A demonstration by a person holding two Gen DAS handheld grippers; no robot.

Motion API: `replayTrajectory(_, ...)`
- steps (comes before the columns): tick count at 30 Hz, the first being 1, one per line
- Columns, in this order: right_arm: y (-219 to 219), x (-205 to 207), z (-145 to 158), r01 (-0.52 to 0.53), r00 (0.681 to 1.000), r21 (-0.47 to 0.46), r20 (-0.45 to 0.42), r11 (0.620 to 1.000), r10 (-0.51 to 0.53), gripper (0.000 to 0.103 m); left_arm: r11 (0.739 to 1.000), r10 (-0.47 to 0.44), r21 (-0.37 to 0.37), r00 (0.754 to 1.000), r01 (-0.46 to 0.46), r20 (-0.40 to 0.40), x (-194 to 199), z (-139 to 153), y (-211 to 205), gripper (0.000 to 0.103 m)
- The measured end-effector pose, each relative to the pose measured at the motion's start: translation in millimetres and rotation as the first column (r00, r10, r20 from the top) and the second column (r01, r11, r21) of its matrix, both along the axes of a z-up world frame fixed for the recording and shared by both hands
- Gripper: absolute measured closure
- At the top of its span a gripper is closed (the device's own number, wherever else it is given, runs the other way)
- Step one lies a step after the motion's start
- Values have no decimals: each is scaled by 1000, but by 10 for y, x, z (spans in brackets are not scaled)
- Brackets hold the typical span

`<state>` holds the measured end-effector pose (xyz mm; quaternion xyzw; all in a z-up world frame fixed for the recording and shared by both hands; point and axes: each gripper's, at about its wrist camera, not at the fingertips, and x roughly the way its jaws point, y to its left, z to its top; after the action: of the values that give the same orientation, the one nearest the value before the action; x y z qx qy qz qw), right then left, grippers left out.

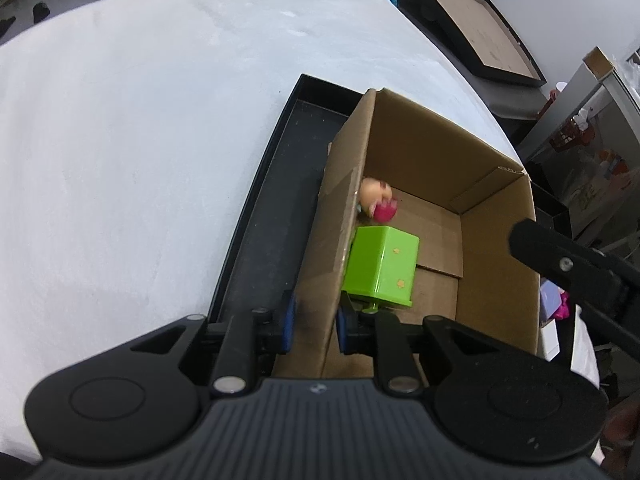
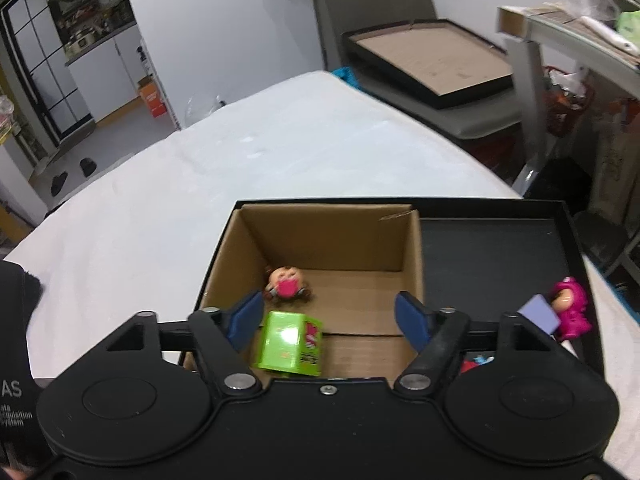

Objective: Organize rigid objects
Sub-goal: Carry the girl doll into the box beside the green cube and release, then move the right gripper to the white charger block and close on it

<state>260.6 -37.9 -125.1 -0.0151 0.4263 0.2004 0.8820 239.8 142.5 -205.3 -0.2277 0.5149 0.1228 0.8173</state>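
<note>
An open cardboard box (image 1: 496, 216) (image 2: 332, 236) stands in a black tray (image 1: 264, 208) (image 2: 492, 248) on a white table. Inside lie a green toy box (image 1: 380, 268) (image 2: 290, 342) and a small doll figure with a pink mouth (image 1: 378, 198) (image 2: 286, 282). My left gripper (image 1: 314, 326) is shut on the box's left wall, one blue pad on each side. My right gripper (image 2: 330, 318) is open and empty above the box's near edge, over the green toy. A pink doll (image 2: 570, 308) and a lilac block (image 2: 540, 314) sit in the tray to the right of the box.
The white table (image 1: 140, 120) (image 2: 280, 140) stretches left and far. A second black tray with a cardboard liner (image 2: 432, 60) (image 1: 472, 28) rests on a chair behind. Shelves with clutter (image 2: 580, 40) stand at the right. The right gripper's arm (image 1: 576, 272) shows in the left wrist view.
</note>
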Motion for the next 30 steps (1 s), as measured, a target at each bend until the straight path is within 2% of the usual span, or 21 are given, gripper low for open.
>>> replayTrajectory(6, -177, 15, 26, 13, 1000, 13, 9, 1000, -13, 23, 1000, 0, 25, 1000, 0, -19, 23, 66, -15, 83)
replayTrajectory(11, -324, -1, 45, 13, 1000, 26, 12, 1000, -13, 23, 998, 1, 65, 999, 1, -33, 56, 125, -63, 76)
replayTrajectory(13, -388, -12, 54, 12, 1000, 38, 19, 999, -12, 23, 997, -5, 81, 999, 8, -36, 62, 146, -88, 71)
replayTrajectory(15, -461, -17, 59, 16, 1000, 49, 23, 999, -17, 23, 995, -6, 97, 999, 10, -40, 63, 168, -111, 55)
replayTrajectory(18, -568, -20, 65, 28, 999, 61, 34, 998, -30, 23, 993, -10, 117, 999, 14, -36, 69, 205, -167, 40)
replayTrajectory(20, -643, -18, 67, 41, 998, 67, 41, 997, -44, 21, 991, -16, 133, 999, 21, -36, 80, 231, -212, 35)
replayTrajectory(22, -728, -22, 71, 58, 997, 77, 49, 995, -62, 15, 990, -16, 142, 999, 22, -38, 86, 248, -244, 31)
replayTrajectory(30, -1034, -34, 32, 108, 991, 112, 61, 988, -115, 9, 983, -16, 184, 999, 24, -41, 123, 328, -377, 25)
